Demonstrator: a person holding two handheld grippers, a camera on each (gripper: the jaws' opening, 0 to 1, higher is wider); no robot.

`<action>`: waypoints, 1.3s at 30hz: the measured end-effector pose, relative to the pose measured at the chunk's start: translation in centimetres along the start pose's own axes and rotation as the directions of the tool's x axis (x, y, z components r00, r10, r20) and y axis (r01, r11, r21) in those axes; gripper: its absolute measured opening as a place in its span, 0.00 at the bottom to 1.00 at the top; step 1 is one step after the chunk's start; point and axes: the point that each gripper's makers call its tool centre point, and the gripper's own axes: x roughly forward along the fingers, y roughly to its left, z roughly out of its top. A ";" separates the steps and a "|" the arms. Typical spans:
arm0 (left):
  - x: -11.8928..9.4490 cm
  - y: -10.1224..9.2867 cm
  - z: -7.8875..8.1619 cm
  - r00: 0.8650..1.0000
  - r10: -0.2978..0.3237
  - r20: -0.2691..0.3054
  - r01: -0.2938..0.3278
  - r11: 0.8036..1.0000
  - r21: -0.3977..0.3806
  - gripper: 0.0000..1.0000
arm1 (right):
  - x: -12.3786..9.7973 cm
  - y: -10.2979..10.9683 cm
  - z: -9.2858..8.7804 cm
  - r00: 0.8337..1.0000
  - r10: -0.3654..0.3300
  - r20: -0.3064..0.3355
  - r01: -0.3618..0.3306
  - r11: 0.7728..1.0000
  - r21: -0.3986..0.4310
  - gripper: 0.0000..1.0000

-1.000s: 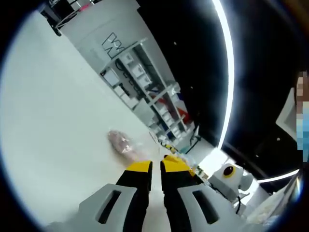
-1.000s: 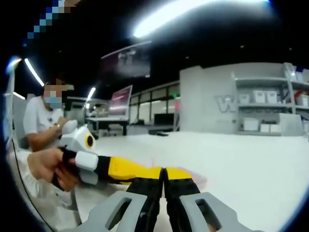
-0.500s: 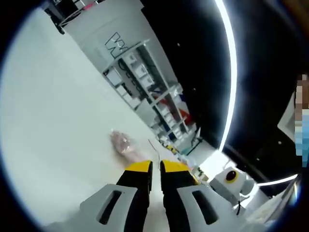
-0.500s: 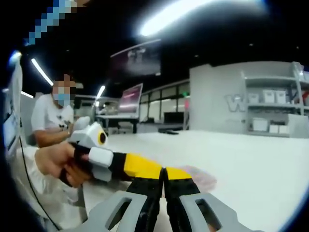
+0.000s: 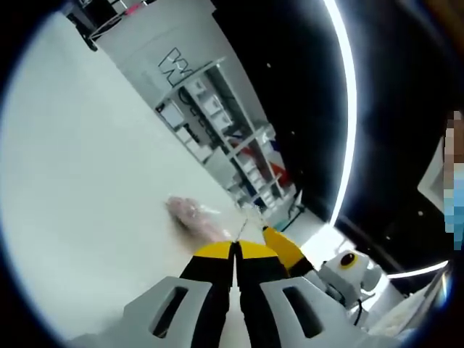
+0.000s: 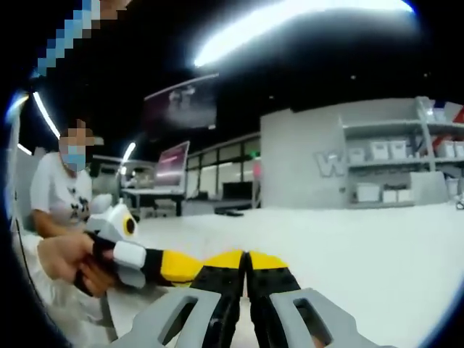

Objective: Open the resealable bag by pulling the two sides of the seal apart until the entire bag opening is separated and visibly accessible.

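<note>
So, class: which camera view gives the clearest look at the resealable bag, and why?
The left gripper view: the resealable bag lies on the white table just past the left gripper. In the right gripper view, the grippers block that spot, so I cannot make it out.

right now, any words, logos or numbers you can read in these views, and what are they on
"W": large pale letter on the grey wall left of the shelves in the right gripper view; whatever follows it is cut off by the shelf frame.
Outlined logo on the same wall in the left gripper view: looks like "W" or "M", tilted, not sure which.
Hanging screen: picture too blurred to read.
Shelf boxes: no readable labels.
Bag and claws: no text visible.
</note>
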 end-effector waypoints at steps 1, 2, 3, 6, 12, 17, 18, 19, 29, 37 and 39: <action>0.0 0.0 0.0 1.000 -0.001 0.000 0.001 1.000 0.000 0.01 | -0.1 -0.3 0.1 1.000 -0.015 0.009 0.015 1.000 0.003 0.00; 0.0 0.0 0.0 1.000 -0.001 0.000 0.001 1.000 0.000 0.01 | -0.1 -0.4 0.2 1.000 -0.020 0.011 0.020 1.000 0.005 0.00; 0.0 0.0 0.0 1.000 -0.002 0.000 0.002 1.000 0.000 0.01 | -0.2 -0.6 0.3 0.999 -0.032 0.015 0.032 0.999 0.010 0.00; 0.0 0.0 0.0 1.000 -0.004 0.000 0.004 1.000 0.002 0.01 | -0.2 -0.8 0.3 0.999 -0.042 0.017 0.041 0.999 0.007 0.00; 0.0 0.0 0.0 1.000 -0.006 0.001 0.006 1.000 -0.001 0.01 | 0.0 0.0 -0.2 1.000 -0.008 -0.016 0.008 1.000 -0.012 0.00; 0.0 0.0 0.0 1.000 -0.006 0.001 0.006 1.000 0.000 0.02 | -0.2 0.7 0.6 0.998 -0.046 -0.044 0.037 0.979 -0.199 0.16; 0.0 0.1 0.0 1.000 -0.006 0.001 0.006 1.000 0.000 0.02 | -0.2 0.9 1.0 0.997 -0.054 -0.049 0.040 0.966 -0.254 0.17; 0.0 0.1 0.0 1.000 -0.007 0.001 0.007 1.000 0.001 0.02 | -0.3 1.1 1.3 0.997 -0.061 -0.050 0.044 0.956 -0.291 0.15; 0.0 0.1 0.0 1.000 -0.009 0.001 0.009 1.000 0.006 0.02 | 0.6 4.1 0.2 0.963 -0.050 -0.265 -0.118 0.805 -0.581 0.15; 0.1 0.1 0.0 1.000 -0.009 0.000 0.009 1.000 0.011 0.02 | 1.7 3.5 -1.2 0.932 -0.096 -0.349 -0.162 0.751 -0.640 0.16; 0.1 0.1 0.0 1.000 -0.009 0.000 0.009 1.000 0.011 0.02 | 1.8 3.2 -1.2 0.925 -0.109 -0.365 -0.168 0.742 -0.649 0.16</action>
